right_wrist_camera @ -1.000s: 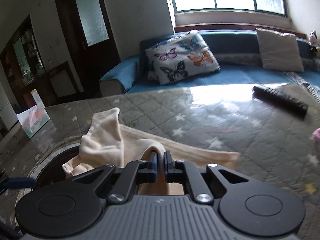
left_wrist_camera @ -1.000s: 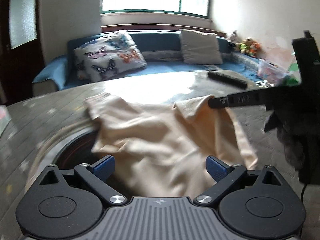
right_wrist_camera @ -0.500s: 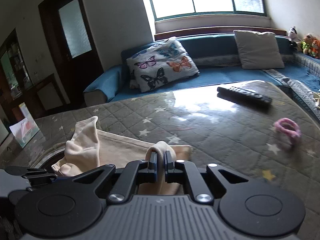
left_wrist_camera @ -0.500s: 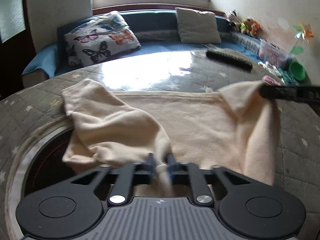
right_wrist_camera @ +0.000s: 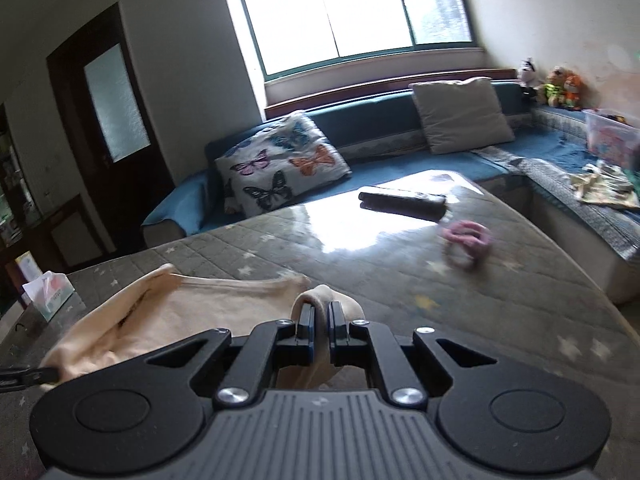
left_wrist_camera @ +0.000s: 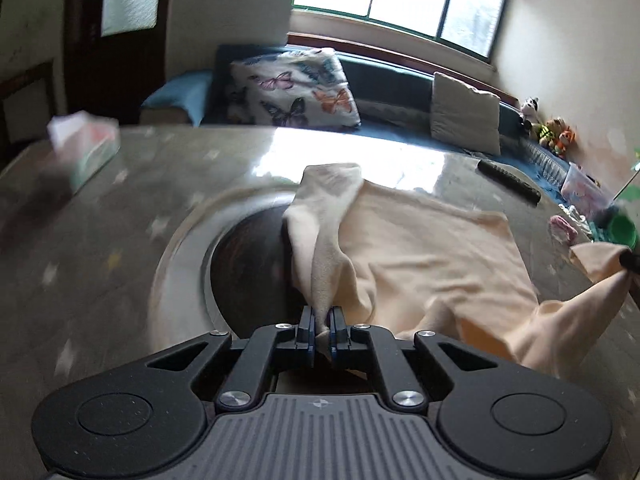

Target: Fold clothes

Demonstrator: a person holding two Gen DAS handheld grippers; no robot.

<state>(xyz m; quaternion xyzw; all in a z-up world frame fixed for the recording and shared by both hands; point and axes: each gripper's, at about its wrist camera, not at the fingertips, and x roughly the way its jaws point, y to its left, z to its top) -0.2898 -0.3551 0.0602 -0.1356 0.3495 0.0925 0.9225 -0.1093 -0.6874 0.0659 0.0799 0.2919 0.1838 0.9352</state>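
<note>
A green and white tissue box [left_wrist_camera: 94, 150] sits at the upper left of the left view with a white tissue [left_wrist_camera: 64, 126] poking out of its top. A clear plastic tub [right_wrist_camera: 610, 136] at the far right of the right view holds colourful things too blurry to name. There is one soft cream-coloured piece of clothing [left_wrist_camera: 420, 252], one long black remote control [right_wrist_camera: 402, 202], one pink hair tie [right_wrist_camera: 466, 242], one pillow with butterflies on it [right_wrist_camera: 280, 166] and one plain beige pillow [right_wrist_camera: 460, 114]. The cream clothing lies in the middle of the grey quilted table cover with little stars [right_wrist_camera: 400, 280], partly over a dark round hole [left_wrist_camera: 248, 272] in the table. The left gripper [left_wrist_camera: 321, 330] has its fingers pressed together, pinching a fold of the clothing. The right gripper [right_wrist_camera: 319, 330] also has its fingers pressed together, pinching another bit of the clothing.
</note>
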